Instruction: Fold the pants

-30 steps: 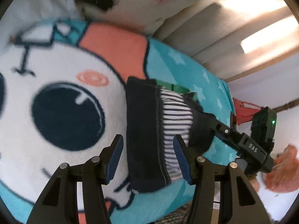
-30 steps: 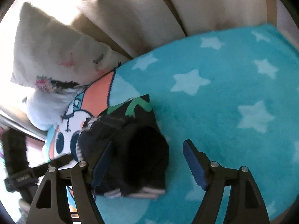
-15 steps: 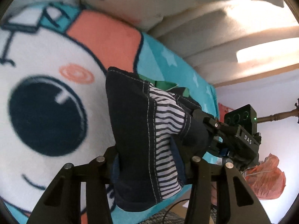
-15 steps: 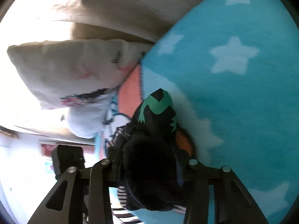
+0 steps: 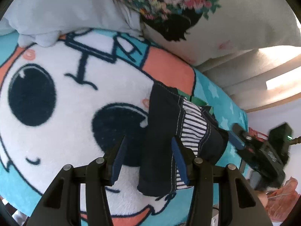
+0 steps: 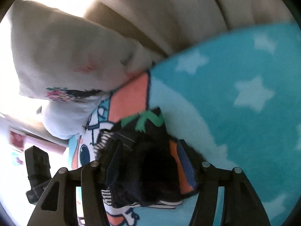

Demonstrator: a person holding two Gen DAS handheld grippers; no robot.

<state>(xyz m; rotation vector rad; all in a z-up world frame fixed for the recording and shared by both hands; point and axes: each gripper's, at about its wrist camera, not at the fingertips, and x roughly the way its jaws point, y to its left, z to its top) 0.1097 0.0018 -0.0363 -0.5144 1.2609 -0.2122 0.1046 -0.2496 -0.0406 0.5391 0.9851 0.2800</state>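
Note:
The pants (image 5: pixel 161 116) are a small folded navy bundle with a striped lining and a green print, lying on the cartoon blanket (image 5: pixel 75 103). My left gripper (image 5: pixel 148 158) stands over their near end. Its right pad (image 5: pixel 178 160) is at the cloth and its left pad (image 5: pixel 118 156) is apart from it. In the right wrist view the pants (image 6: pixel 143 150) sit between the fingers of my right gripper (image 6: pixel 150 163). Its jaws are opening, and a strip of orange blanket shows beside the right pad (image 6: pixel 186 165). Each gripper shows at the edge of the other's view.
A white pillow with a floral and black print (image 5: pixel 235 18) and a pale grey one (image 5: pixel 65 9) lie at the blanket's far end. Beige padded panels (image 6: pixel 169 9) rise behind. The teal star part of the blanket (image 6: pixel 235 131) spreads to the right. An orange-red bag (image 5: pixel 282 197) sits past the edge.
Both grippers closed on the bundle half a second ago. Now their pads have come off it. The left view has drawn back, and the pillows fill its top.

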